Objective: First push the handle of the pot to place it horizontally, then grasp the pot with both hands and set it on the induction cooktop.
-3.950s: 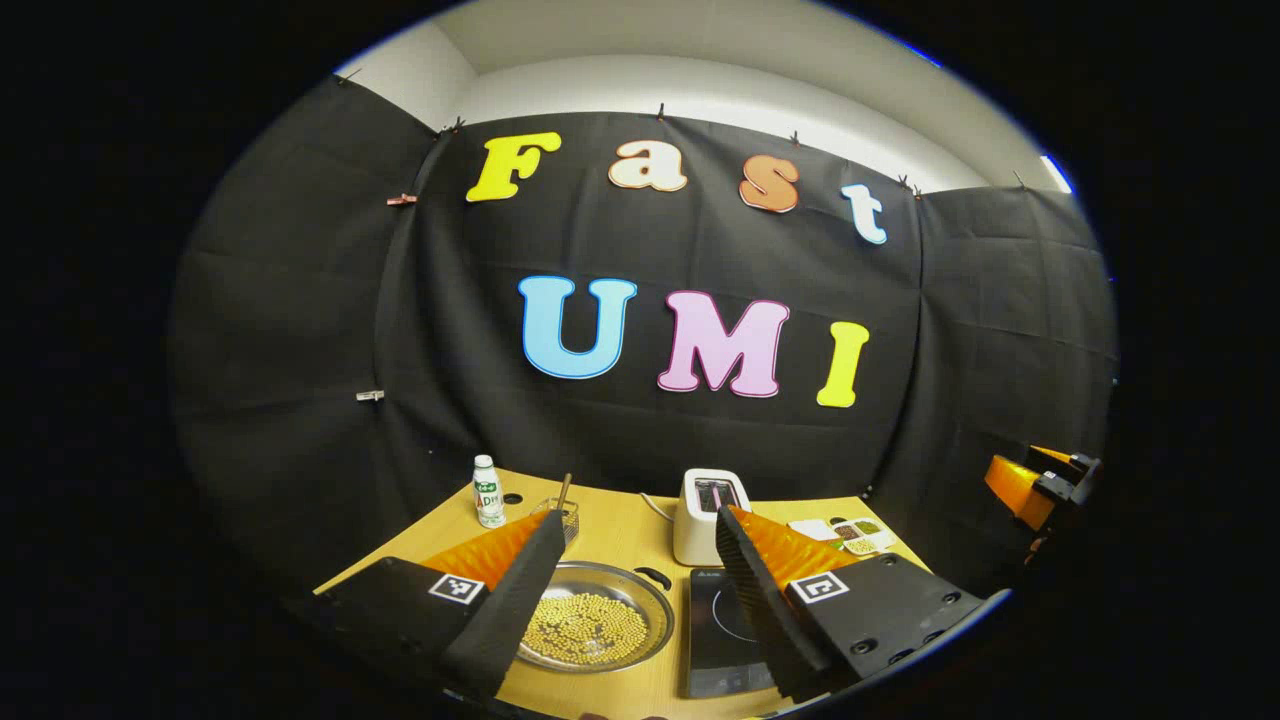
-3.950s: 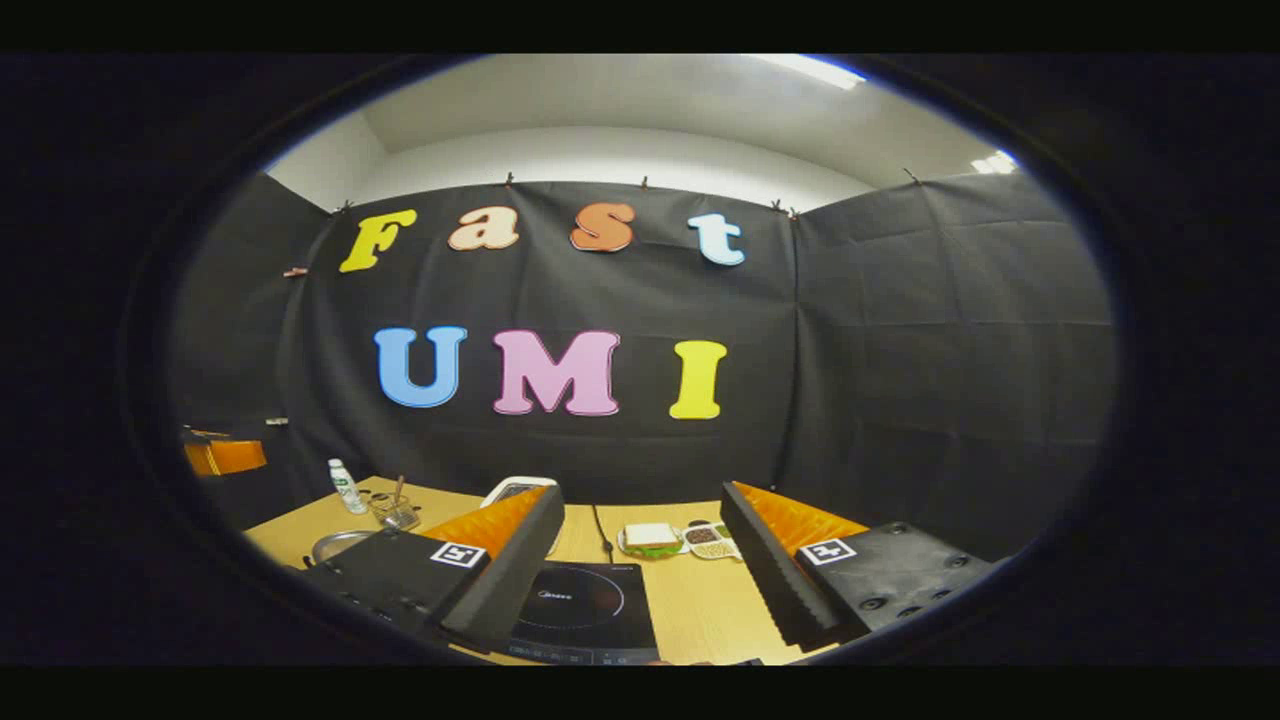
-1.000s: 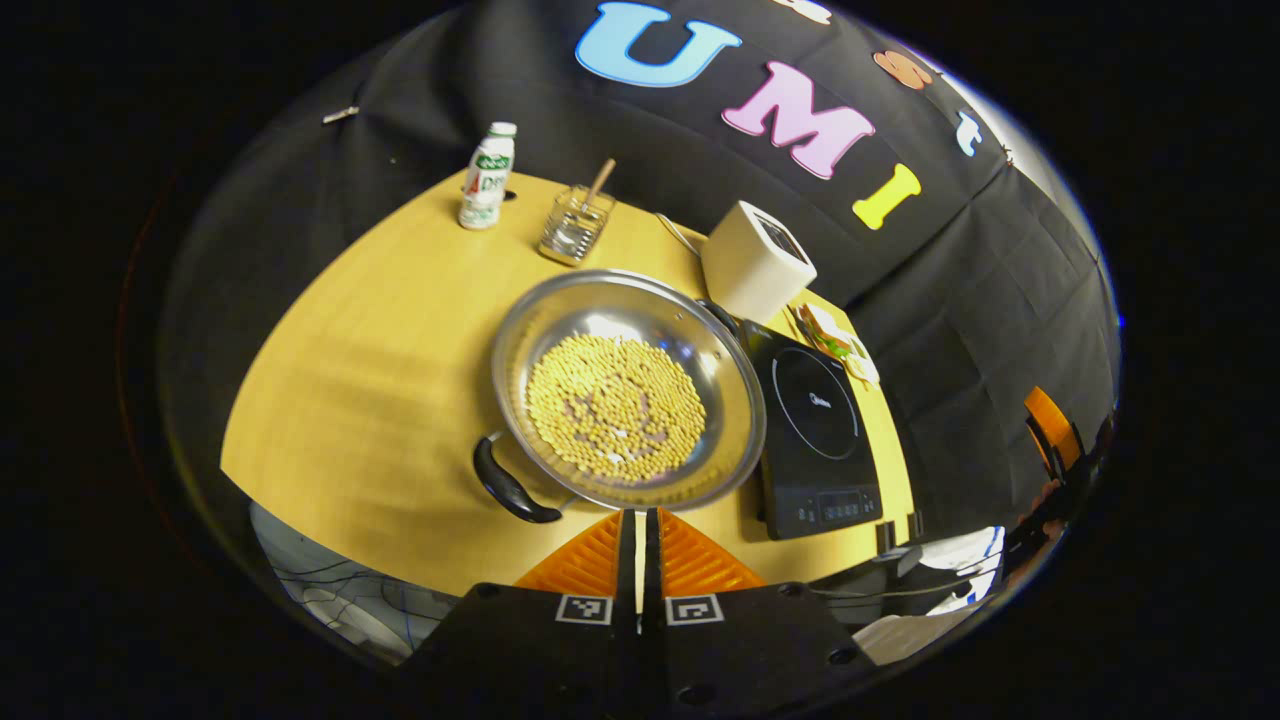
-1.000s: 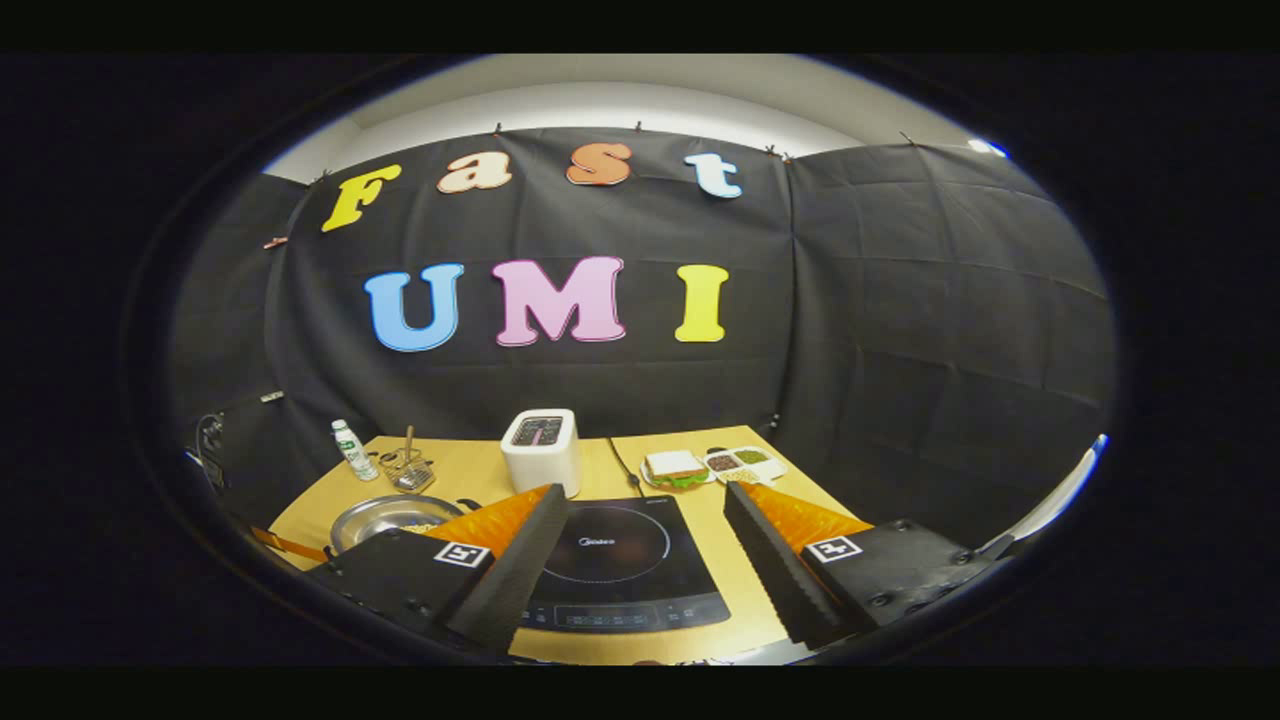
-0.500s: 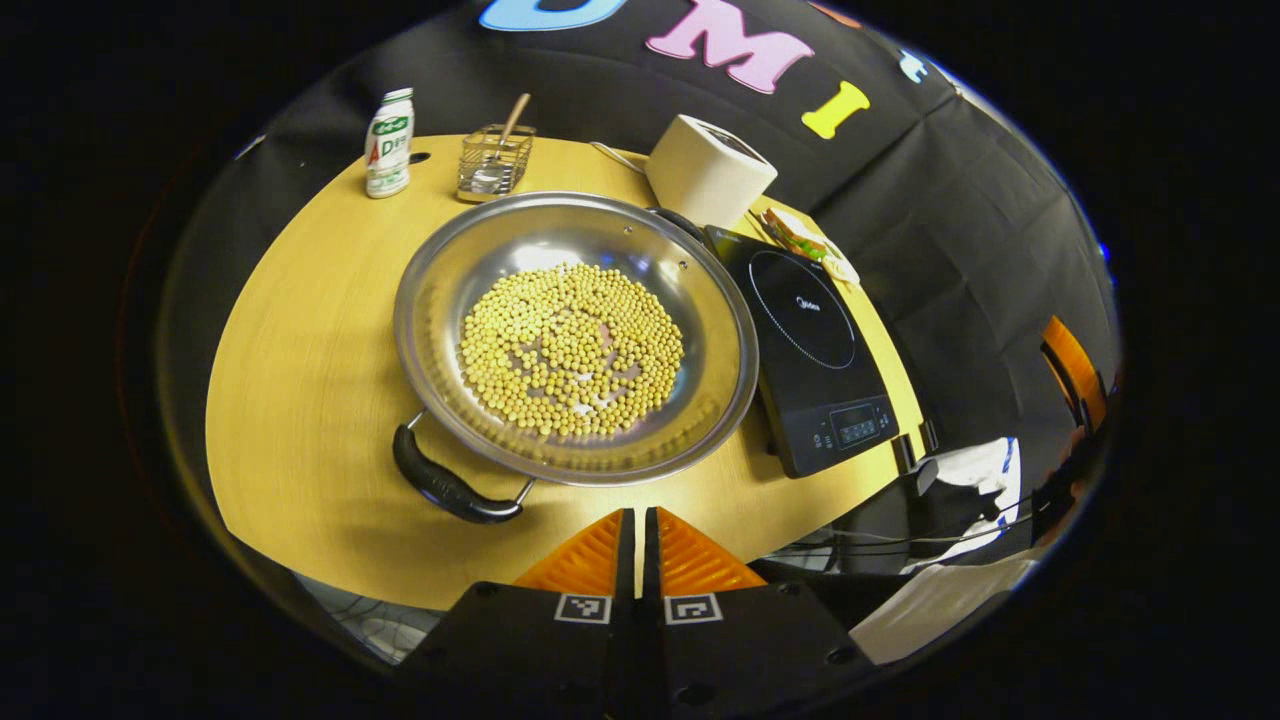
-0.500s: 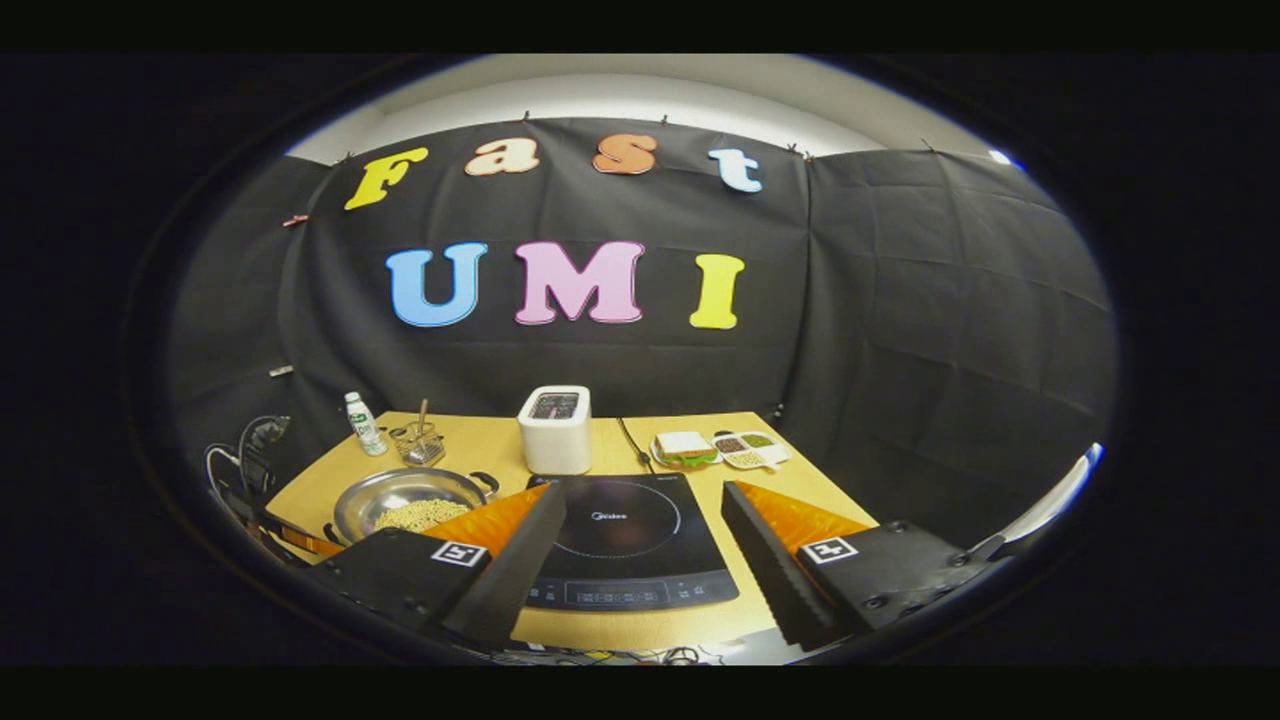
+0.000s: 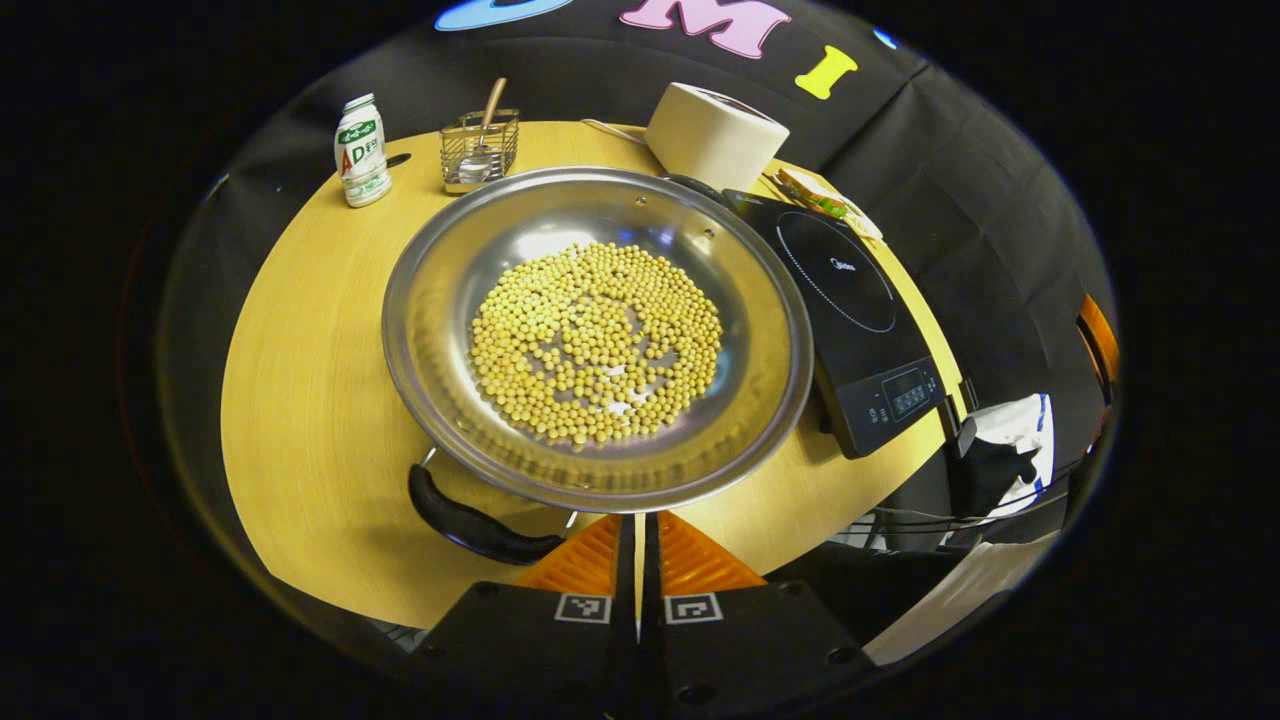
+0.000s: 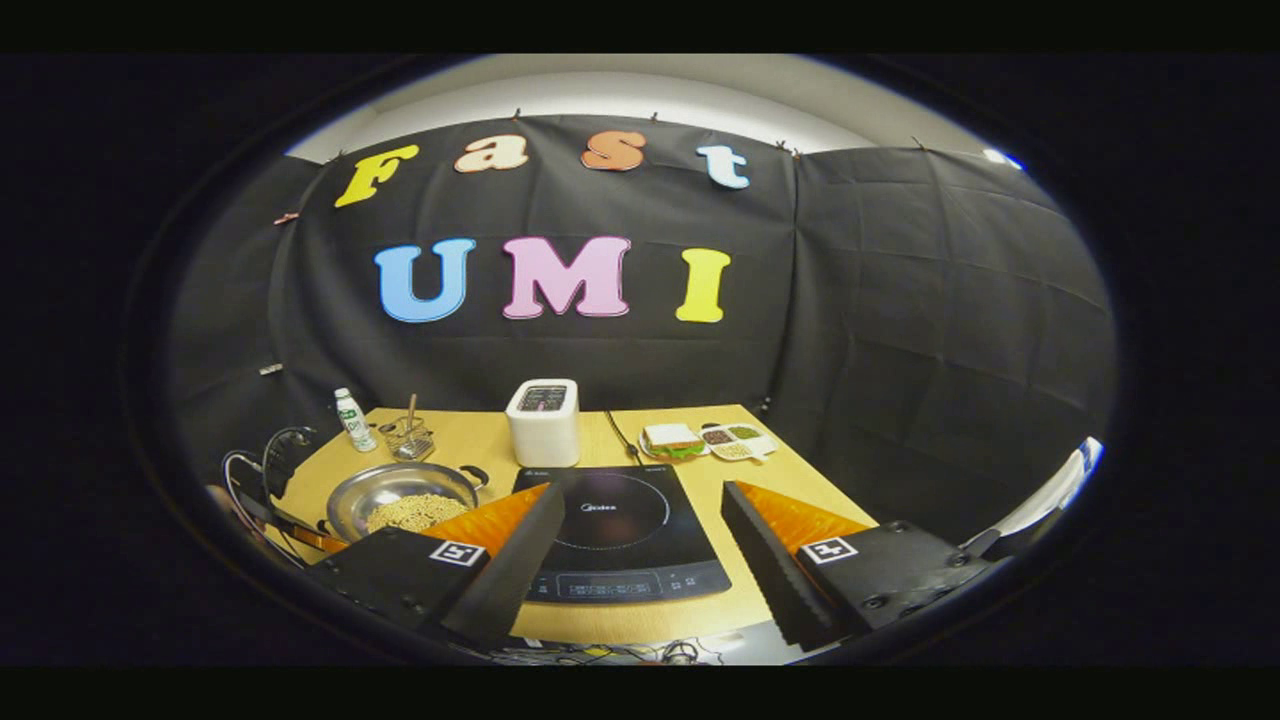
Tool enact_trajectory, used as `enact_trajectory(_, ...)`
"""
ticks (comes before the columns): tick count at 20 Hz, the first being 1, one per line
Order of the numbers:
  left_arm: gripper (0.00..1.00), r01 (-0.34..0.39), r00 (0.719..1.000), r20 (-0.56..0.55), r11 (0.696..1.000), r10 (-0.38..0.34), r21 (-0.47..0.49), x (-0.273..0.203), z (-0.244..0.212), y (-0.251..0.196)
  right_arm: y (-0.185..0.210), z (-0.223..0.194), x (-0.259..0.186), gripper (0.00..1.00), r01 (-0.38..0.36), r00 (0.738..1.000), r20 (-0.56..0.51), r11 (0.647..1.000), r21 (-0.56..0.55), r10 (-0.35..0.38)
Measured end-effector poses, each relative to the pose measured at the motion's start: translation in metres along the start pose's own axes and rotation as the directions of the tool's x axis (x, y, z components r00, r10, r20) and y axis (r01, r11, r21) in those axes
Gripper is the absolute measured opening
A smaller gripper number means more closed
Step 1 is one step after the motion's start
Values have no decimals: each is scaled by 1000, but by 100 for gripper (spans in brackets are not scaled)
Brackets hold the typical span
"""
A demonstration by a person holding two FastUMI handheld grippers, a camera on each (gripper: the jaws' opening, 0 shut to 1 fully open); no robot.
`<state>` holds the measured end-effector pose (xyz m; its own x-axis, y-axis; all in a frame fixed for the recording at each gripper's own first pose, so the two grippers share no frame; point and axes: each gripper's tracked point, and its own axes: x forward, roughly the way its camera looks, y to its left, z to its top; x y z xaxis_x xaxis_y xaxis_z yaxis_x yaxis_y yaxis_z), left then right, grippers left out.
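Observation:
A wide steel pot holding soybeans stands on the wooden table, left of the black induction cooktop. Its near black handle points toward the table's front left, and the far handle sits by the toaster. My left gripper is shut with nothing in it, its tips just short of the pot's near rim and right of the near handle. My right gripper hangs open above the front of the cooktop, with the pot to its left.
At the back of the table stand a white toaster, a small bottle and a wire basket with a spoon. A sandwich plate and small dishes lie behind the cooktop. Cables hang below the front edge.
My left gripper, open four seconds ago, is shut and has dropped closer to the pot's near rim. The right gripper stays open and has barely shifted.

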<state>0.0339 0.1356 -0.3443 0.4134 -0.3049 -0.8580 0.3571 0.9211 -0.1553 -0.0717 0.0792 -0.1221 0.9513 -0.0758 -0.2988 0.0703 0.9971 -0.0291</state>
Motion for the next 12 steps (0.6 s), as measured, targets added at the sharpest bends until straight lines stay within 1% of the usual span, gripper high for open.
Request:
enact_trajectory(2, 5, 5, 1000, 8, 1000, -5, -9, 0, 3, 3, 0, 1, 2, 99, 2, 1000, 2, 1000, 0, -1)
enact_trajectory(6, 5, -42, 999, 25, 999, 42, -5, 2, 3, 23, 3, 1, 6, 98, -3, 1000, -2, 1000, -1, 3)
enact_trajectory(9, 5, -54, 998, 26, 998, 55, -44, 0, 2, 37, 8, -2, 9, 98, -15, 1000, -13, 1000, -9, 15)
enact_trajectory(12, 5, -73, 997, 26, 996, 75, -60, 1, 4, 49, 0, -1, 14, 99, 1, 1000, -15, 1000, -4, -1)
